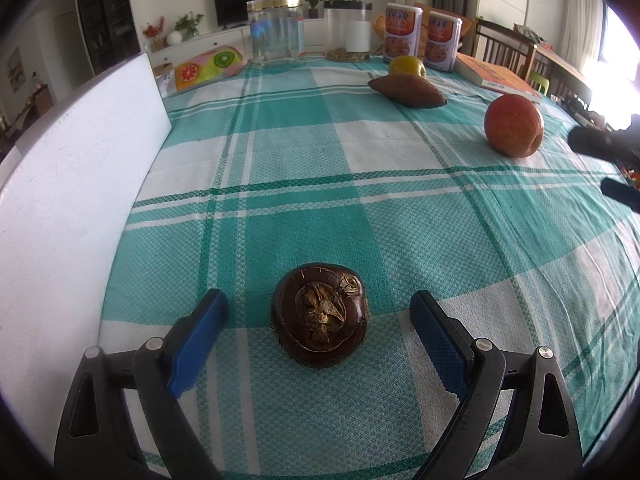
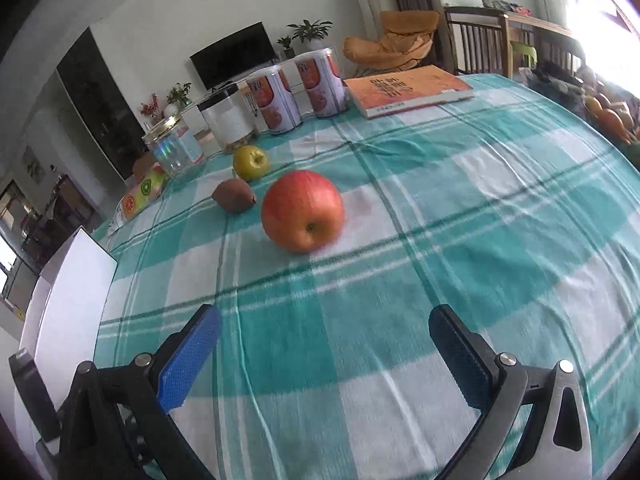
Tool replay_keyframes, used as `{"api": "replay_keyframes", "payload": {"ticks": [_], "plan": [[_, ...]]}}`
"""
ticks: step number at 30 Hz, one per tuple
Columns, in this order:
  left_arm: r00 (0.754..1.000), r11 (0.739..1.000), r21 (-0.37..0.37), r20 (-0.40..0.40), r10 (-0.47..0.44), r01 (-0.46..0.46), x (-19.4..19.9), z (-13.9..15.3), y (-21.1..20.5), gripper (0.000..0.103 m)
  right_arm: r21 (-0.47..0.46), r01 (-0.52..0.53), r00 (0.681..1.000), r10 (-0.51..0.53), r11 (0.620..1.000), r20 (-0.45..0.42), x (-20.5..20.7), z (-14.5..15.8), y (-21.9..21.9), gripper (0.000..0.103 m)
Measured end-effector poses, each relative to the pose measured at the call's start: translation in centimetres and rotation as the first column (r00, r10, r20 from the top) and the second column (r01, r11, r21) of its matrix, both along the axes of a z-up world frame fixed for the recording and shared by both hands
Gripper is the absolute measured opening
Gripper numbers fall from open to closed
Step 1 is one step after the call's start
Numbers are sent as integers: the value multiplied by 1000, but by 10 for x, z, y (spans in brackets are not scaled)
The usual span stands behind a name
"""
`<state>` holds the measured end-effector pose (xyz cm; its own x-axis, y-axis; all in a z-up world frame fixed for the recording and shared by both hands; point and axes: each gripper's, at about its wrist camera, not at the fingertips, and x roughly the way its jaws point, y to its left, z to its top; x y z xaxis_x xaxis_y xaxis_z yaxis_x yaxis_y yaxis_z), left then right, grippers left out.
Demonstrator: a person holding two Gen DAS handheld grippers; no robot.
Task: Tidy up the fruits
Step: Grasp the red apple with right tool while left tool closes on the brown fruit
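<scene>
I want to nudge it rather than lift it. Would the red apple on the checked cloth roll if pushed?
Probably yes: the red apple is round and lies tipped, its stem pit facing sideways, so a push would likely set it rolling. Its roll may wobble, since it looks slightly lopsided. The tablecloth is woven and wrinkled, which should slow it soon.

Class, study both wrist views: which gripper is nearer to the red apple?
Right, probably. The right gripper faces the red apple across a stretch of cloth; the left gripper straddles the dark brown fruit, with the apple far off.
</scene>
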<state>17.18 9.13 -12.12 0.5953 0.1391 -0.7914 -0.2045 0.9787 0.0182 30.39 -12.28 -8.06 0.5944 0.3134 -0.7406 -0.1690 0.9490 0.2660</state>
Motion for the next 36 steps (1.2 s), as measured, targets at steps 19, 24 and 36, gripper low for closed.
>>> {"api": "replay_keyframes", "payload": {"ticks": [19, 24, 36], "plan": [[1000, 1000, 0, 1, 1, -1, 0, 0, 0, 94, 43, -42, 992, 47, 998, -113, -6, -23, -8, 70], [1000, 1000, 0, 0, 2, -2, 1, 0, 0, 94, 31, -82, 996, 83, 996, -30, -59, -29, -21, 71], [1000, 1000, 0, 1, 2, -2, 0, 0, 0, 94, 93, -27, 999, 29, 995, -22, -111, -28, -44, 71]]}}
